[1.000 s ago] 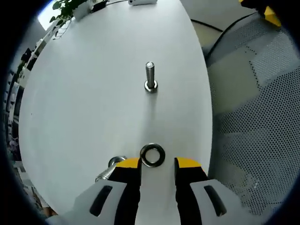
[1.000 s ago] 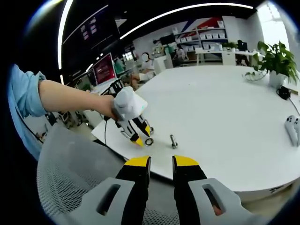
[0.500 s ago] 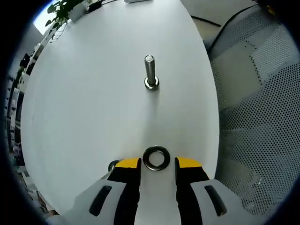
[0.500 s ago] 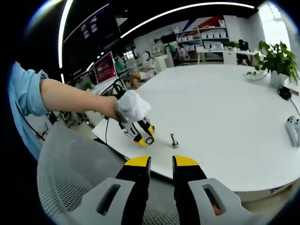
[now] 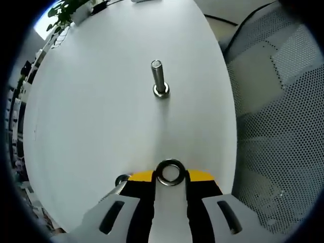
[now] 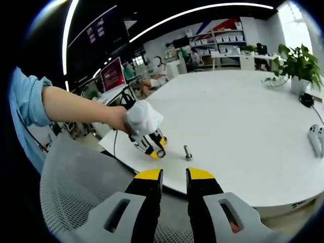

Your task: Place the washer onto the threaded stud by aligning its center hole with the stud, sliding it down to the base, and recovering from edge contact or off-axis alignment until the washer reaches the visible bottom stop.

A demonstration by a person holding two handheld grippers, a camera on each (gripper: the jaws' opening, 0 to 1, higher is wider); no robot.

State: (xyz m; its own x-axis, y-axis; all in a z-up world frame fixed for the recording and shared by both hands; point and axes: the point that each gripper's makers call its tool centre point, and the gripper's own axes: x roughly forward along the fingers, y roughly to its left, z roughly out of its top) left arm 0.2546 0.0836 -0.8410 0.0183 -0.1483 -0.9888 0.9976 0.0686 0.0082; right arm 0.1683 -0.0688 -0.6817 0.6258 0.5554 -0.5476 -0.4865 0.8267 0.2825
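Smooth white round table [image 5: 101,101] carries an upright threaded steel stud [image 5: 158,80]; left gripper [image 5: 170,176] pinches the flat metal ring washer [image 5: 169,172] between yellow-tipped jaws; right gripper [image 6: 173,174] hovers apart, jaws parted, holding nothing

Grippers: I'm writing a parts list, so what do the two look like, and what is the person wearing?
Both the left gripper and the right gripper have black jaws with yellow tips on pale grey bodies with dark slots. In the right gripper view, the left gripper has a rounded white housing, and the person wears a light blue sleeve.
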